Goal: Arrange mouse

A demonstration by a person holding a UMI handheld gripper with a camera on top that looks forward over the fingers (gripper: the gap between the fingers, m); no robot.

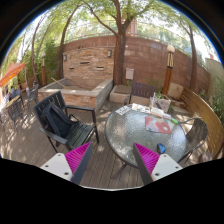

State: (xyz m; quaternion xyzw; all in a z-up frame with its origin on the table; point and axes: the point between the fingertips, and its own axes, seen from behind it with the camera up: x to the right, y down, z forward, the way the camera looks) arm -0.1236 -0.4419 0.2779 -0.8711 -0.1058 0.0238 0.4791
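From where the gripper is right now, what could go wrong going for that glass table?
The gripper is open and well short of the round glass table. A mouse isn't clearly visible among the red item and clutter there, so it could grab wrongly. The black chair sits close beside the approach.

daylight, dappled tree shade | soft blur | strong fisheye bending at edges

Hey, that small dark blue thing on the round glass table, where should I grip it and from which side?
Probably take the small blue thing across its narrow width, coming from above at the near edge of the table. It lies low on the glass just beyond the right finger of the open hand-held gripper, nearest this side. Its exact shape is too small to tell.
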